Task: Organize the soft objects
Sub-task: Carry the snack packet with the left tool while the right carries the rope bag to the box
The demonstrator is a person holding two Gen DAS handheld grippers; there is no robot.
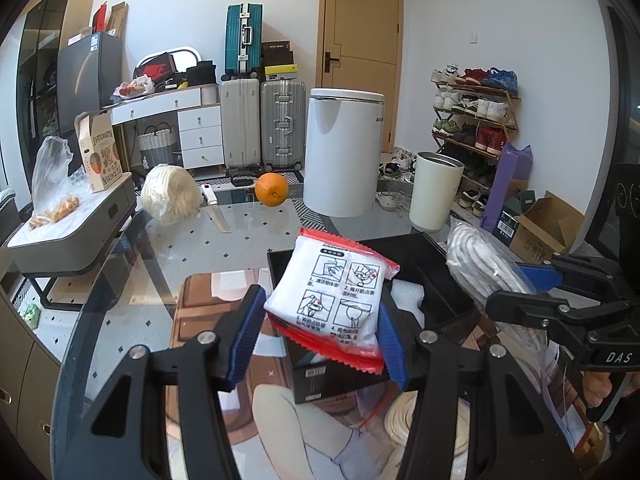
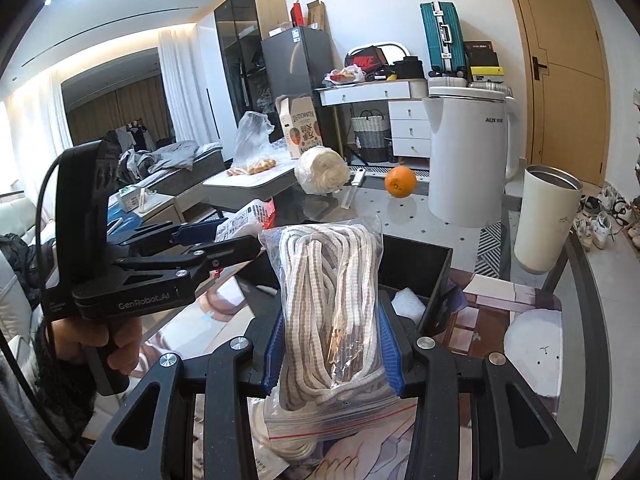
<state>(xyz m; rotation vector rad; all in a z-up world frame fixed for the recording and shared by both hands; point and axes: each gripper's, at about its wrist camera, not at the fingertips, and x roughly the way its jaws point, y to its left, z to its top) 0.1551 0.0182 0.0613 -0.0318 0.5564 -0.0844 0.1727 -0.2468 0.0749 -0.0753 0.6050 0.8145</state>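
My left gripper is shut on a white packet with red edges and printed instruction pictures, held tilted above an open black box. My right gripper is shut on a clear zip bag of white and beige striped rope, held upright just in front of the same black box. White foam lies inside the box. Each gripper shows in the other view: the right gripper at the right with its rope bag, the left gripper at the left with the packet.
On the glass table behind the box stand a white kettle and a cream tumbler. An orange, a bagged ball of white yarn and a white-handled knife lie further back. Another coil of pale rope lies under the grippers.
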